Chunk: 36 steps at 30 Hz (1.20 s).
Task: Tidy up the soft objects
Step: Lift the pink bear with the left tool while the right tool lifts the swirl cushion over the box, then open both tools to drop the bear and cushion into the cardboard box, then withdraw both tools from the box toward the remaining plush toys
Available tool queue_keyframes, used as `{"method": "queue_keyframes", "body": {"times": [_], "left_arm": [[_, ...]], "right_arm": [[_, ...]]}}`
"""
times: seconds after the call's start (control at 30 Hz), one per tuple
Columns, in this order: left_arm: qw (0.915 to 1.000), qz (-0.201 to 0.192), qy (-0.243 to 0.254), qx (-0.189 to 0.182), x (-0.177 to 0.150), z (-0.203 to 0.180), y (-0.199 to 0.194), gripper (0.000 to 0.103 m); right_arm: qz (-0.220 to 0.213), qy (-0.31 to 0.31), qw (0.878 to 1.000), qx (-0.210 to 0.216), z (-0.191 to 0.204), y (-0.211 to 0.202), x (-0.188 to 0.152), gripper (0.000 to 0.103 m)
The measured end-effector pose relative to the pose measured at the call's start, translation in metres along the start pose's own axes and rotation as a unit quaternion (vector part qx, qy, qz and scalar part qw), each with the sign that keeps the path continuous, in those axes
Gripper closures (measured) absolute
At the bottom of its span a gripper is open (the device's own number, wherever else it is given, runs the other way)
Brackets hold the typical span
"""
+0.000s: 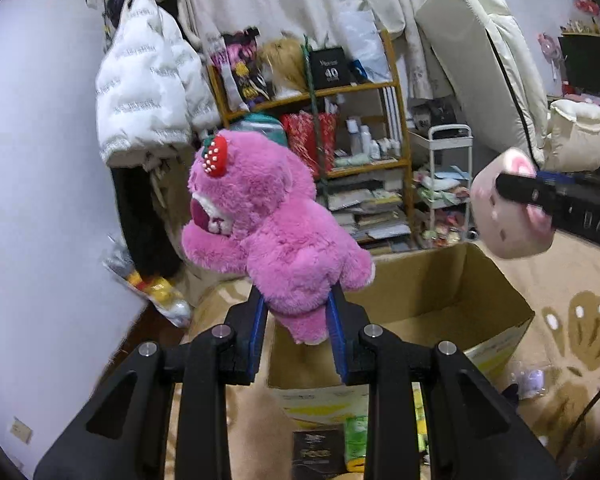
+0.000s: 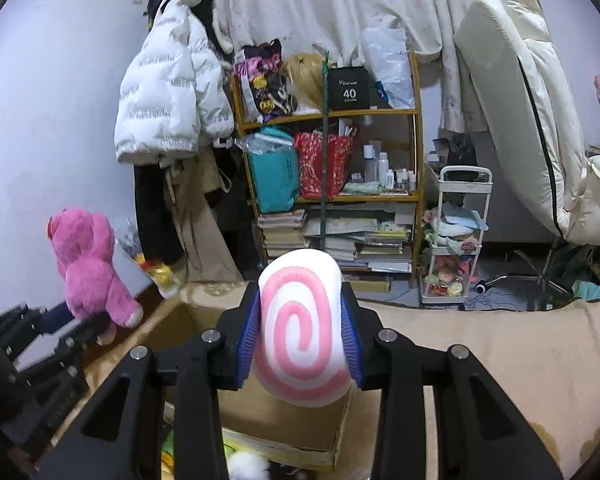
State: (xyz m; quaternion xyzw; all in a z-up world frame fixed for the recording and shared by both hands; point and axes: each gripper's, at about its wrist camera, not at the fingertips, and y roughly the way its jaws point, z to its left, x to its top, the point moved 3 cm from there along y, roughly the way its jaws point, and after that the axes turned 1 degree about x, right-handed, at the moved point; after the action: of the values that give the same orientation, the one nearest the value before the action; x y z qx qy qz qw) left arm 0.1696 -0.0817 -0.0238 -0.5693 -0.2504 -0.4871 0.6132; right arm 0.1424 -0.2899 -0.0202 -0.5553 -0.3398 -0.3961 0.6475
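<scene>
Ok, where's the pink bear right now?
The pink bear is gripped by its lower body in the left tongs, held above the open cardboard box; the right wrist view shows it far left.

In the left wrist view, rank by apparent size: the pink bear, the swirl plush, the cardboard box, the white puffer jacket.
1. cardboard box
2. pink bear, though it sits close to the camera in the left gripper, so its rank over the jacket is unsure
3. white puffer jacket
4. swirl plush, held by the right gripper

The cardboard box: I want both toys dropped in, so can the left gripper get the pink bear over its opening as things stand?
Probably yes. The left gripper, shut on the pink bear, hangs just before the open cardboard box, and nothing visible blocks the opening.
</scene>
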Motion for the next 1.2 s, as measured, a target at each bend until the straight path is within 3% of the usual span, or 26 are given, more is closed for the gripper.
{"method": "queue_keyframes", "body": {"times": [0.43,0.6,0.73,0.8,0.83,0.9,1.07,1.13,1.2], "left_arm": [[0.9965,0.065,0.009,-0.052,-0.028,-0.016,0.032,0.075],[0.994,0.089,0.01,-0.063,-0.035,-0.019,0.036,0.072],[0.9922,0.104,0.01,-0.068,-0.041,-0.018,0.031,0.072],[0.9933,0.101,0.008,-0.055,-0.042,-0.015,0.025,0.062],[0.9937,0.101,0.006,-0.048,-0.042,-0.012,0.022,0.045],[0.9951,0.095,-0.003,-0.03,-0.042,-0.007,0.015,0.031],[0.9955,0.092,0.0,-0.022,-0.04,0.001,-0.004,0.024],[0.9963,0.086,0.003,-0.008,-0.041,0.004,-0.012,0.014],[0.9969,0.078,-0.002,-0.002,-0.04,0.007,-0.023,0.009]], "right_arm": [[0.057,-0.021,0.998,0.025,0.006,0.03,-0.027,0.062],[0.088,-0.016,0.995,0.047,0.008,0.036,-0.036,0.059],[0.11,-0.035,0.993,0.039,0.015,0.039,-0.048,0.057],[0.111,-0.034,0.992,0.041,0.017,0.036,-0.05,0.054],[0.111,-0.032,0.992,0.043,0.017,0.035,-0.05,0.049],[0.105,-0.029,0.993,0.045,0.019,0.029,-0.048,0.041],[0.095,-0.018,0.994,0.044,0.018,0.012,-0.046,0.019],[0.092,-0.006,0.994,0.052,0.016,0.005,-0.045,0.016],[0.089,0.005,0.995,0.051,0.015,-0.003,-0.046,0.016]]}}
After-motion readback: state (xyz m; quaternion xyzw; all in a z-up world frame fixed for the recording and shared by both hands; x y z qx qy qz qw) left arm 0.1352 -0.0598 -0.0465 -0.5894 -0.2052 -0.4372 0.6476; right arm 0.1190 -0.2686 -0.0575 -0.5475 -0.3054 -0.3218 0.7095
